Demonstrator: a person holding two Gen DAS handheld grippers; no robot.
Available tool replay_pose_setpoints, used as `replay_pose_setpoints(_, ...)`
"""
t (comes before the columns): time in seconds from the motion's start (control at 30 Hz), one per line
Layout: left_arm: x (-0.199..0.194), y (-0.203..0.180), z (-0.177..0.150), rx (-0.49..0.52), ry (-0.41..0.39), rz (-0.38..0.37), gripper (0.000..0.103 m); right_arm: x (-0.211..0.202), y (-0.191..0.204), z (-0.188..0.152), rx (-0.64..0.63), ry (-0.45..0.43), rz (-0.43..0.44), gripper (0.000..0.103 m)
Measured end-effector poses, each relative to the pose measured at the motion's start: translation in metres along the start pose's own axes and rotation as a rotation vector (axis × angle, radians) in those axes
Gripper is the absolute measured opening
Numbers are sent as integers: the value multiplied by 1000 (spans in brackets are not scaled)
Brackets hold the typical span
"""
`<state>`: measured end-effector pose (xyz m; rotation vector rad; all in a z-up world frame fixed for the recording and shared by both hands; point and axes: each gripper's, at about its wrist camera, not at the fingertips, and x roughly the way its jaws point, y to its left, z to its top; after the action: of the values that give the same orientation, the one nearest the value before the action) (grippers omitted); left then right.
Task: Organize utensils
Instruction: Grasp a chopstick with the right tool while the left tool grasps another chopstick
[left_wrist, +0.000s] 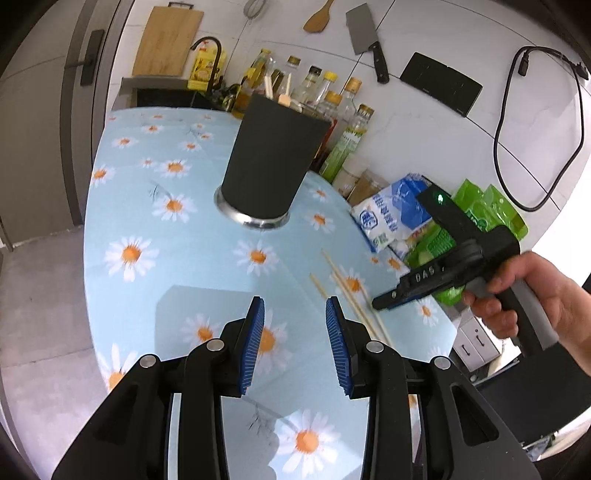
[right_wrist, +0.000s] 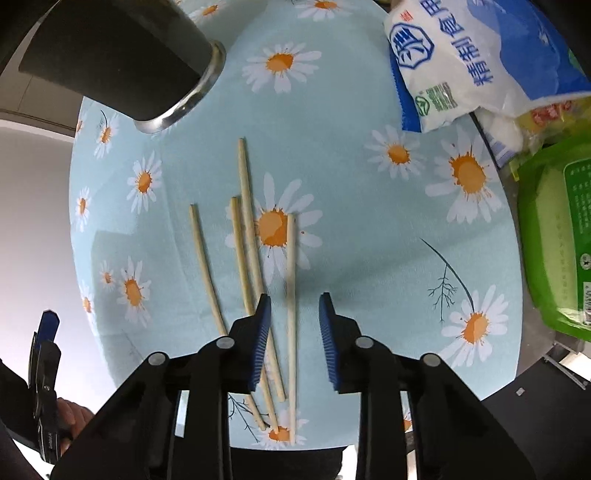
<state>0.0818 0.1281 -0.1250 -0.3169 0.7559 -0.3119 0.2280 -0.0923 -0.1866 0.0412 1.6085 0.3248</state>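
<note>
Right now your right gripper (right_wrist: 294, 325) hangs nose-down over four loose chopsticks (right_wrist: 251, 236) lying on the daisy tablecloth (right_wrist: 351, 229). Its jaws stand apart with the rightmost chopstick (right_wrist: 291, 295) running up between them, and the pads are not pressing on it. I judge the step in hand to be picking up that one stick.

To do it well, come straight down so both pads meet the stick at once, and keep the left pad clear of the two crossed sticks just beside it, or you will lift or flick a neighbour. Grip nearer the middle than the end, so it does not swing when you carry it.

Your left gripper (left_wrist: 295, 332) is also open with nothing between its pads, hovering over bare cloth near you. The black utensil holder (left_wrist: 269, 155) stands upright beyond it, with a few handles already inside.

For room: the cloth between the sticks and the holder is open. The salt bag (right_wrist: 461, 62) and green packet (right_wrist: 554, 236) crowd the right side, and the table edge lies close below the sticks' near ends.
</note>
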Motion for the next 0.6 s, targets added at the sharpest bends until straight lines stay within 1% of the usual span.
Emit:
replay_pose_setpoints(0.1, -3, 3, -7, 20, 15, -19, 33, 5, 7, -2, -3, 14, -37, 23)
replay_pose_setpoints(0.2, -3, 6, -10, 18, 30, -50, 33, 14, 15, -7, -8, 41, -72, 18)
replay_pose_setpoints(0.3, -3, 5, -12, 28, 44, -75, 33, 16, 25, -12, -34, 34, -127, 13)
replay_pose_setpoints(0.37, -4, 2, -12, 37, 55, -91, 33, 18, 30, -14, -31, 34, -148, 6)
replay_pose_setpoints(0.4, -4, 1, -12, 44, 58, -96, 33, 18, 33, -15, -29, 35, -160, 6)
replay_pose_setpoints(0.5, 0, -3, -12, 65, 68, -105, 33, 18, 36, -17, -13, 36, -152, 6)
replay_pose_setpoints(0.6, 3, -5, -9, 59, 70, -103, 33, 18, 34, -16, -17, 42, -138, 5)
